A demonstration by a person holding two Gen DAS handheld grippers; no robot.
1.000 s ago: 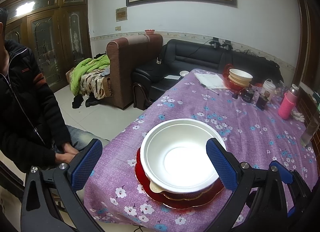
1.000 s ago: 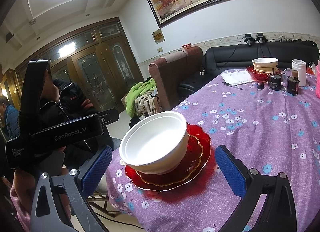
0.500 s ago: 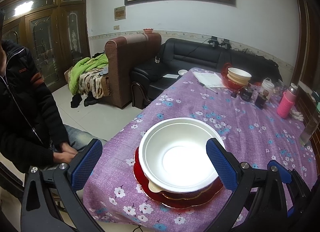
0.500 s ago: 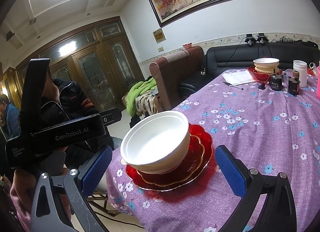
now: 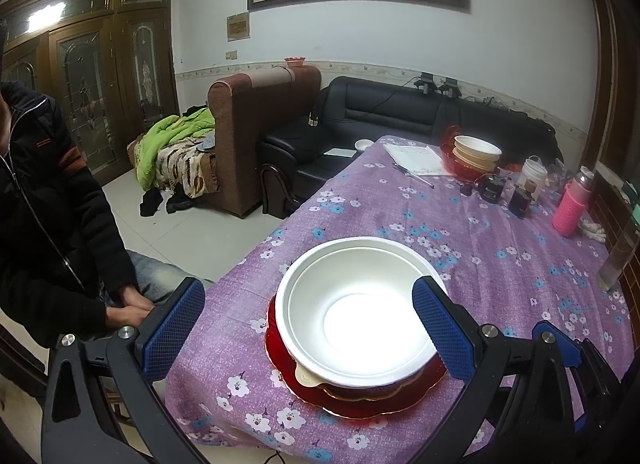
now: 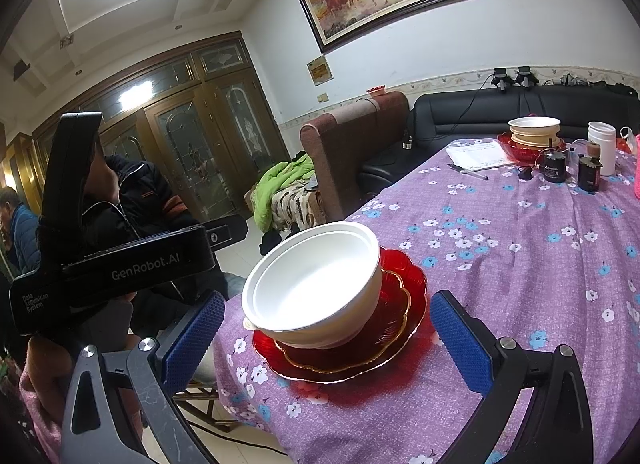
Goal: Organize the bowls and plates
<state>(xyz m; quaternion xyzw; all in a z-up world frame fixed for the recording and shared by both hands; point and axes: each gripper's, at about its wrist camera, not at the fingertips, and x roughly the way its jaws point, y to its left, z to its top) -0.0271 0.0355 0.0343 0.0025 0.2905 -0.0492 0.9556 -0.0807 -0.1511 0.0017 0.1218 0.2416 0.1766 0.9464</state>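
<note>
A white bowl (image 5: 356, 312) (image 6: 316, 284) sits on stacked red plates (image 5: 360, 400) (image 6: 400, 292) near the table's close corner. My left gripper (image 5: 308, 324) is open, its blue pads (image 5: 442, 330) spread either side of the bowl without touching it. In the right wrist view my right gripper (image 6: 328, 340) is open too, its pads (image 6: 460, 340) flanking the plates from the near side. The left gripper's body (image 6: 120, 264) shows at the left of that view. Far down the table stands a second stack of bowls (image 5: 476, 152) (image 6: 534, 130) on a red plate.
A purple flowered cloth (image 5: 500, 248) covers the table. At its far end are papers (image 5: 416, 154), dark jars (image 6: 554, 168), a white jar (image 6: 602, 146) and a pink bottle (image 5: 572, 204). A seated person (image 5: 52, 232) is at the left, sofas (image 5: 384, 120) behind.
The left wrist view has shifted slightly, so the bowl sits a touch further left in it. The right gripper has crept a little closer. Both stay open.
</note>
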